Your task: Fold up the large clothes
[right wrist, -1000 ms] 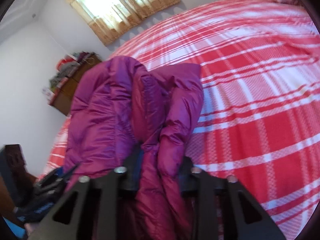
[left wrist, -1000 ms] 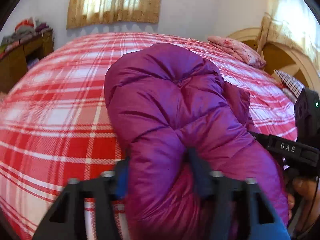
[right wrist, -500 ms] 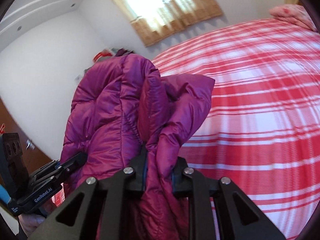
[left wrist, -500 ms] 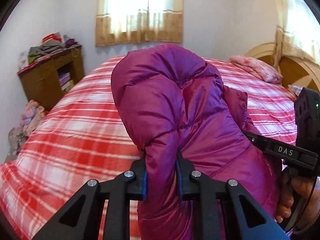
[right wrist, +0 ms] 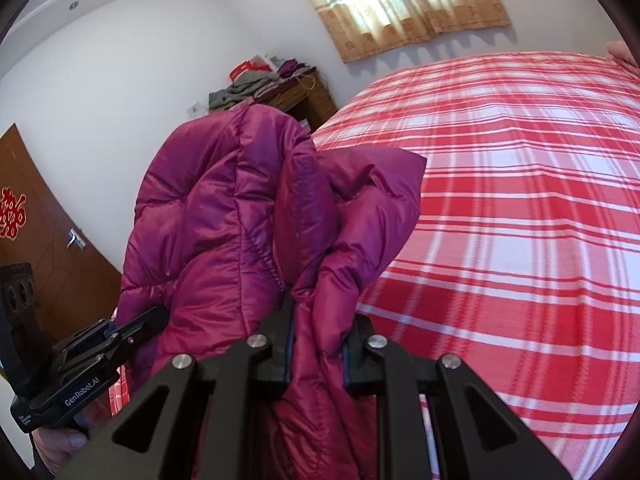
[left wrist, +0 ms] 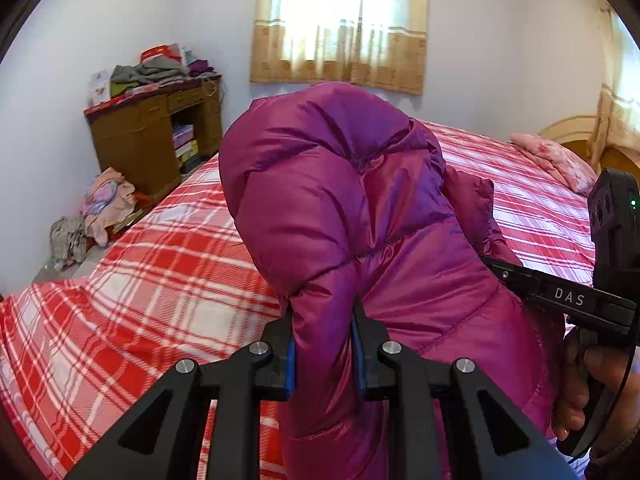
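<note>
Clothes heaped on a wooden desk (left wrist: 152, 136) fill the far left corner, with a curtained window (left wrist: 340, 24) beside it. Next, the left gripper (left wrist: 323, 344) clamps a fold of the purple puffer jacket (left wrist: 340, 200), which hangs bunched above the red plaid bed (left wrist: 160, 288). Rightward, the right gripper (right wrist: 318, 344) pinches another fold of it, its 2 fingers pressed into the fabric.
</note>
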The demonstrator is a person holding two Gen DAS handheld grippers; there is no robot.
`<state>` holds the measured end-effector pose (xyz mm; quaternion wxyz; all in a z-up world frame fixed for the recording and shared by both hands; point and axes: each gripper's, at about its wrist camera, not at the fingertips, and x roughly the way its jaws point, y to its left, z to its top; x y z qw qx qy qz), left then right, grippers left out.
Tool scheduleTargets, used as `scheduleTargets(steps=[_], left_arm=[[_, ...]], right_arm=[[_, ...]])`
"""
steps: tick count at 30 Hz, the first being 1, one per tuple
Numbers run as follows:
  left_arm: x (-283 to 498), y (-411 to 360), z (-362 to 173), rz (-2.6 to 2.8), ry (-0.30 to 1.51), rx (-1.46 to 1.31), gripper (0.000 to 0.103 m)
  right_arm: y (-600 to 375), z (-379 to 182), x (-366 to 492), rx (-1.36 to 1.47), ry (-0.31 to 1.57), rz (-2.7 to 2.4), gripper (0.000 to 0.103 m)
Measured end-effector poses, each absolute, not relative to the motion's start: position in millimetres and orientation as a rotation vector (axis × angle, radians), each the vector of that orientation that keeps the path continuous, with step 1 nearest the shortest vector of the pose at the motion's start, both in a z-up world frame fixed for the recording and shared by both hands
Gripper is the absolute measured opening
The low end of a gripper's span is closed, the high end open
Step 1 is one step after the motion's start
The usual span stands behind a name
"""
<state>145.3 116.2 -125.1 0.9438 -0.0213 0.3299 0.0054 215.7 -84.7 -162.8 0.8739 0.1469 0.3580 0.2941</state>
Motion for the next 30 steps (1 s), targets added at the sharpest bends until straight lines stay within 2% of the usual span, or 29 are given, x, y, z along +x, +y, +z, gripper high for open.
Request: scheduleTargets(steps=[16, 30], left_arm=[[140, 177, -153, 0.088, 0.708, -0.117, 0.022], [144, 185, -170, 0.098, 0.738, -0.125, 0.024]], right_arm=[[-25, -185, 236, 0.219, 0.816, 0.663, 0.02], [-13, -199, 241, 0.202, 0.856, 0.641, 0.02]])
